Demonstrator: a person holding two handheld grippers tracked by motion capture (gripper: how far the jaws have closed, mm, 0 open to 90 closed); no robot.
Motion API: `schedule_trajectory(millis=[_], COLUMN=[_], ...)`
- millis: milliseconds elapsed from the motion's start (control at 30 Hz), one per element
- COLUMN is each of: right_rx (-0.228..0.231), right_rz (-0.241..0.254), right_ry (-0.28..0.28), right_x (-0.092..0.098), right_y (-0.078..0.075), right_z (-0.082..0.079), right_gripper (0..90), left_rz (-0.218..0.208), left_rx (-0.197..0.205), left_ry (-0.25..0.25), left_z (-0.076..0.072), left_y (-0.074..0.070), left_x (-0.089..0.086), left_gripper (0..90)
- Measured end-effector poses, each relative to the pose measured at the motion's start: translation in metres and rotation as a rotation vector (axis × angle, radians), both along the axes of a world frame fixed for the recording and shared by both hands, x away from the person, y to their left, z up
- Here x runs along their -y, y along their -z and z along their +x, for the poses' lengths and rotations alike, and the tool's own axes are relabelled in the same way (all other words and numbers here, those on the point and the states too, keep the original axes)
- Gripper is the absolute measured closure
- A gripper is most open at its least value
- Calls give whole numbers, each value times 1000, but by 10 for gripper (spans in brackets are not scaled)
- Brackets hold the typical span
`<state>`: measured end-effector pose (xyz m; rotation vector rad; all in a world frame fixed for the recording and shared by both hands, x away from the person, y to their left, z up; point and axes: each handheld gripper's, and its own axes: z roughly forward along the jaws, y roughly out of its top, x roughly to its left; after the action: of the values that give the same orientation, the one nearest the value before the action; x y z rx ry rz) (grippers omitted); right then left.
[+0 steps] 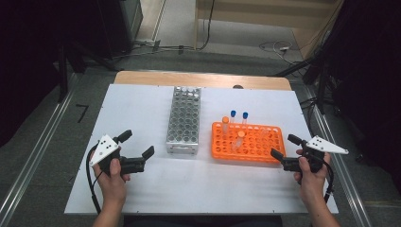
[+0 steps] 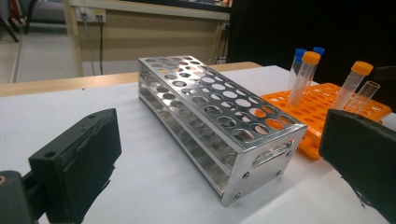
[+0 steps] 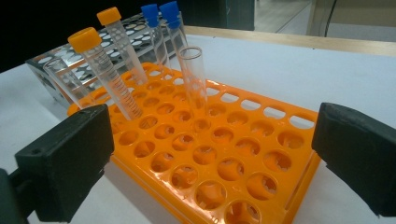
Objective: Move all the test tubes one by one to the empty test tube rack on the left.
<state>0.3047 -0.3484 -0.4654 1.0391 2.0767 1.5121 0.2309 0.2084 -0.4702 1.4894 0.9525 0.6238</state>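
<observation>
An orange tube rack [image 1: 257,146] stands right of centre on the white table; a bare metal rack [image 1: 183,120] stands to its left. The orange rack holds two orange-capped tubes [image 3: 103,70], two blue-capped tubes [image 3: 156,35] and an uncapped clear tube [image 3: 194,77]. My left gripper [image 1: 137,144] rests near the table's front left, open and empty, pointing at the metal rack [image 2: 219,112]. My right gripper [image 1: 285,146] is open and empty just right of the orange rack [image 3: 224,158], its black jaws standing wide on either side of the rack's near corner.
The white table surface [image 1: 142,184] has free room in front of both racks. A wooden strip [image 1: 203,79] runs along the far edge. Cables [image 1: 274,47] lie on the floor beyond the table, and dark stands flank both sides.
</observation>
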Motion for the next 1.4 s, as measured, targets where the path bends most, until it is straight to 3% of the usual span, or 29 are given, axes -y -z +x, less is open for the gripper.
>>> schedule_trajectory(millis=[267,367,533,633,733,867,1133,1400], right_rx=[-3,-20,-46,-55,-59,-57,-57,-1], right_rz=[12,11,0,16,-10,-37,-85,-124], right_ry=[-20,2,51,48,48,51,133,163], right_x=[-11,-15,-20,-23,-32,-44,-58,-67], right_y=[-5,-5,-1,2,6,12,23,28], right_z=[3,6,11,13,16,18,21,20], right_gripper=[3,63,286,408,507,561,660,729], left_rz=[0,5,6,2,2,2,-43,-33], left_rx=[-5,-7,-10,-17,-19,-23,-36,-43], left_ry=[25,35,46,52,58,62,77,95], left_z=[-1,-2,-2,-1,-1,-2,-1,1], left_y=[0,0,1,2,2,3,6,7], left_x=[4,6,9,10,12,13,15,20], left_gripper=[0,0,0,0,0,0,0,0])
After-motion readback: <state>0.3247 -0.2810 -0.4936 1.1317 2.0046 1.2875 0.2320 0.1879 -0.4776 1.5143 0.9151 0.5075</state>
